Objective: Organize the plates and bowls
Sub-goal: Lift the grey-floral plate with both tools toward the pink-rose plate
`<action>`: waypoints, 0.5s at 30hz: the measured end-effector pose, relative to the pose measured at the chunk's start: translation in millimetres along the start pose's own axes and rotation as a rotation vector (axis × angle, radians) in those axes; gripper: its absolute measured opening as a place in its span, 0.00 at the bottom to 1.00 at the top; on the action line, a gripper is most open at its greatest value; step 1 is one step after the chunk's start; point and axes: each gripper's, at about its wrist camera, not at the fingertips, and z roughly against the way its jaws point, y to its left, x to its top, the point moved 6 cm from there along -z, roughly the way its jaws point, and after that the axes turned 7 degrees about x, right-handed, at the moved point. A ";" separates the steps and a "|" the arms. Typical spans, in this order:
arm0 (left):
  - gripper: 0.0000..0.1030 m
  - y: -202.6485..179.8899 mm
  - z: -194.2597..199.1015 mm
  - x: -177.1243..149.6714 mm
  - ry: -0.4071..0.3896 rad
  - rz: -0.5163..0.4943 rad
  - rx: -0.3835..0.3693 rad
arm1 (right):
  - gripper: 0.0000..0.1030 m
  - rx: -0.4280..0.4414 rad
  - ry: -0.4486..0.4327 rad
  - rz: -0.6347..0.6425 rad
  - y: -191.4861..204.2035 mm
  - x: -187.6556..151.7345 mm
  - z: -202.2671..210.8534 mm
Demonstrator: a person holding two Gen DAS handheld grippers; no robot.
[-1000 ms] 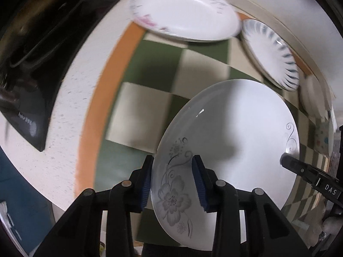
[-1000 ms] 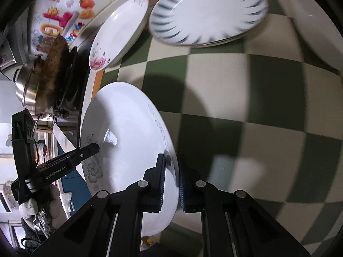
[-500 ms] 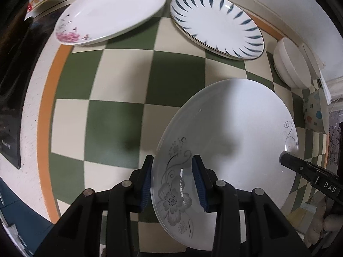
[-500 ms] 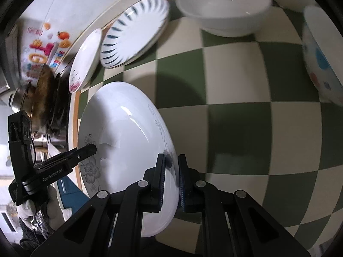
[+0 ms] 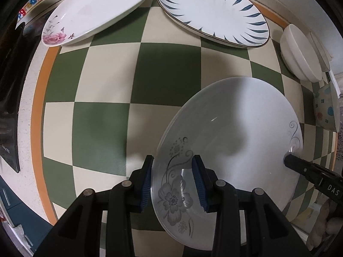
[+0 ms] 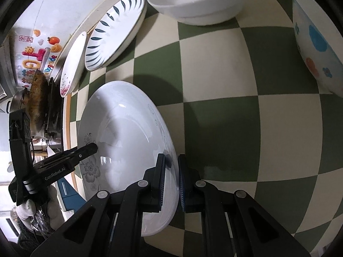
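Both grippers hold one white plate with a grey flower print, raised above the checkered cloth. My left gripper is shut on its flowered rim. My right gripper is shut on the opposite rim of the same plate and shows at the right edge of the left wrist view. A pink-flower plate, a blue-leaf plate, a white bowl and a spotted bowl stand along the back and right.
The green and cream checkered cloth covers the counter, with an orange border at the left. A stove with a dark pan stands beyond the left edge. A wall runs behind the plates.
Both grippers have carried the grey-flower plate to the right, away from the stove, over the cloth. The bowls have come into view. Both grips are unchanged.
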 end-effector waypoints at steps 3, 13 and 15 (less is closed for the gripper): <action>0.33 0.5 -0.1 5.1 -0.001 0.000 -0.001 | 0.13 0.001 0.004 -0.007 0.3 -0.2 -0.3; 0.33 12.5 14.7 3.9 0.001 -0.011 -0.045 | 0.15 -0.036 0.029 -0.026 1.0 3.3 1.6; 0.34 22.0 34.6 8.1 -0.029 0.007 -0.072 | 0.16 -0.055 -0.008 -0.051 3.5 7.6 16.8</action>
